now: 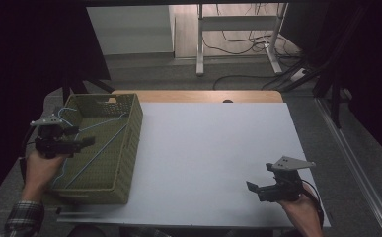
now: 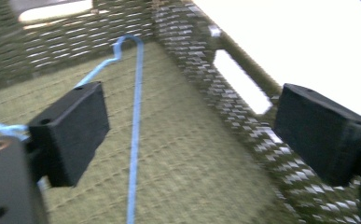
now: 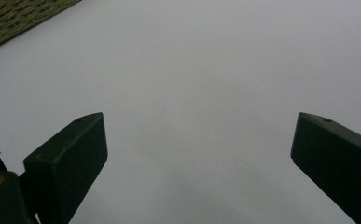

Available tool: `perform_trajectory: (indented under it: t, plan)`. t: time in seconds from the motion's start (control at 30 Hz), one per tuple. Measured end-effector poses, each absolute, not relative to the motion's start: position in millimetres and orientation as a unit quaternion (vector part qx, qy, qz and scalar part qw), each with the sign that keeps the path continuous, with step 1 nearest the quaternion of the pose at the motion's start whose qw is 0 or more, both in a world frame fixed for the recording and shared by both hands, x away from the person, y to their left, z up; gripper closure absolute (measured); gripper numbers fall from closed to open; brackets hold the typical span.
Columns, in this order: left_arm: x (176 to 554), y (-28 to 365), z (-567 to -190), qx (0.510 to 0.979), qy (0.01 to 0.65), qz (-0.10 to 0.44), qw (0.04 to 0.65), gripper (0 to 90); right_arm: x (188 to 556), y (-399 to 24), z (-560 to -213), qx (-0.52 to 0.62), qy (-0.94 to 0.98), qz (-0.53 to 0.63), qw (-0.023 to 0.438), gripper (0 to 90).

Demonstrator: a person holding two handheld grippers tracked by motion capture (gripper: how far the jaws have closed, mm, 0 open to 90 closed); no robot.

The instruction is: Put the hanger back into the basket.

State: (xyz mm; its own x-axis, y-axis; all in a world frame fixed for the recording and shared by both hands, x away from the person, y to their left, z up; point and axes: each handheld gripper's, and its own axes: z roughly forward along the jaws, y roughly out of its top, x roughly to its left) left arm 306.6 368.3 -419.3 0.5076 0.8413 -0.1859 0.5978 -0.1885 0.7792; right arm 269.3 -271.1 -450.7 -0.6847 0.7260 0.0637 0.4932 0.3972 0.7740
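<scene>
1. The left gripper (image 1: pixel 82 143) hovers over the near left part of a green woven basket (image 1: pixel 129 148) at the left edge of the table (image 1: pixel 213 148). Its jaws stand wide apart and hold nothing.
2. A thin blue cord (image 2: pixel 135 140) lies loose on the basket floor, running below and between the open jaws without touching them, as the left gripper view shows.
3. Risk: one end of the cord loops up near the basket's far left rim. A hand pulling away could snag it and drag it back out.
4. Risk: a jaw catching the woven wall could shift or tip the light basket.
5. The right gripper (image 1: pixel 253 187) rests near the right edge of the table, jaws spread and empty, well apart from the basket.
</scene>
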Motion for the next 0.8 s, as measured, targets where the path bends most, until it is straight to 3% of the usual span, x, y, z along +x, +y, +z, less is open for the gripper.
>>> perform_trajectory:
  t: [0.4,0.8]
  plan:
    - [274,307,-402,0.770,0.414,0.163,0.458,1.5,268,-274,-448,0.372,0.822,0.405,0.150,0.3]
    - [252,272,-419,0.775,0.394,0.151,0.470,1.0,267,-274,-448,0.373,0.818,0.409,0.154,0.2]
